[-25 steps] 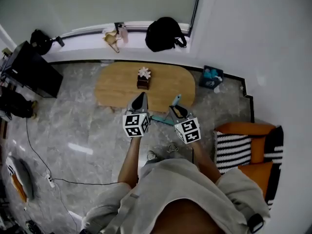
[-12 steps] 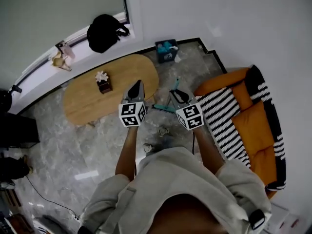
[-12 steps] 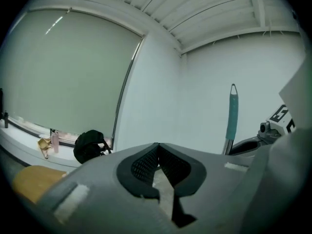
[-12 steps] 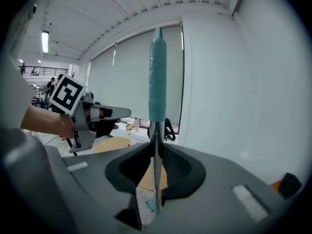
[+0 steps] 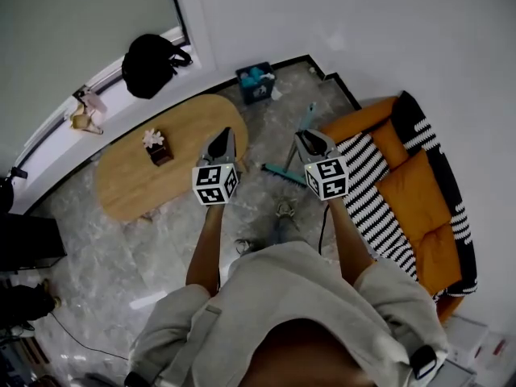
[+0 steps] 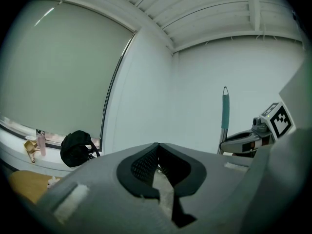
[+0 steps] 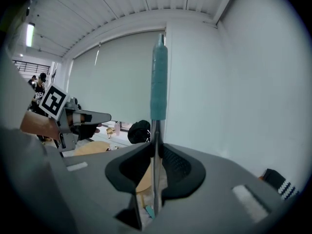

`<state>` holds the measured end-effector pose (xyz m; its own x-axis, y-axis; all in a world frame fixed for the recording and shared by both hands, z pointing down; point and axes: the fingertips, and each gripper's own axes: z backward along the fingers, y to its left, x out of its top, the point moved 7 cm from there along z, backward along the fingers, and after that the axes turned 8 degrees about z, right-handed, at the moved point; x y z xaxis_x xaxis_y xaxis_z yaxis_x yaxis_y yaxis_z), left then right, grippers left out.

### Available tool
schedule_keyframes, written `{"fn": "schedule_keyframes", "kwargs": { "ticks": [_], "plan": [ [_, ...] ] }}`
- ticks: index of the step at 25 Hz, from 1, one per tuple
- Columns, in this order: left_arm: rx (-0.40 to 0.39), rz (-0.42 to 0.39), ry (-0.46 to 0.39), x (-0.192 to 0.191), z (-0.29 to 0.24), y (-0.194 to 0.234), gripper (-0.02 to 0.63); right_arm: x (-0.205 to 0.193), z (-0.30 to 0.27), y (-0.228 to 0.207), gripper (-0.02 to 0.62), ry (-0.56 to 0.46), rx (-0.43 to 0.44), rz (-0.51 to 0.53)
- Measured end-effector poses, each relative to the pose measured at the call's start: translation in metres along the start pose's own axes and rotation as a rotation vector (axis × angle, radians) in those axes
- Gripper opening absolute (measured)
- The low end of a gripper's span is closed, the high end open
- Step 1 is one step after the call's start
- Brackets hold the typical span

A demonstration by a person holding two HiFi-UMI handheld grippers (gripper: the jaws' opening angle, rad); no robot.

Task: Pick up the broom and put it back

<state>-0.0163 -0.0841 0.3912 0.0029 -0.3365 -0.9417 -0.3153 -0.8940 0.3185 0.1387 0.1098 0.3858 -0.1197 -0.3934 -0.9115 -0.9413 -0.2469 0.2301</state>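
White wall (image 5: 403,39) ahead; right gripper (image 7: 156,147) clamps upright broom (image 7: 159,82), left gripper (image 6: 157,147) closed empty, both held forward

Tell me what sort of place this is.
Probably a home living room: a low oval wooden table, an orange sofa with striped cushions, and a wide window blind.

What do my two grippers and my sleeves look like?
The left gripper and the right gripper both have grey, tapering bodies with black, textured pads. Each carries a white cube printed with black square markers. The sleeves of a loose, pale beige top end near the elbows.
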Motion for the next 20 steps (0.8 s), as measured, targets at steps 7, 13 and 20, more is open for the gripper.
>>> {"fn": "schedule_keyframes", "kwargs": {
  "ticks": [7, 13, 20],
  "plan": [
    [0.034, -0.020, -0.006, 0.012, -0.050, -0.008, 0.002, 0.001, -0.024, -0.058, 0.075, -0.038, -0.008, -0.021],
    [0.058, -0.065, -0.010, 0.023, -0.099, -0.029, 0.002, 0.002, -0.053, -0.116, 0.075, -0.093, 0.020, -0.045],
    [0.124, -0.086, 0.004, 0.022, -0.140, -0.040, 0.002, 0.003, -0.083, -0.170, 0.075, -0.139, 0.059, -0.062]
  ]
}}
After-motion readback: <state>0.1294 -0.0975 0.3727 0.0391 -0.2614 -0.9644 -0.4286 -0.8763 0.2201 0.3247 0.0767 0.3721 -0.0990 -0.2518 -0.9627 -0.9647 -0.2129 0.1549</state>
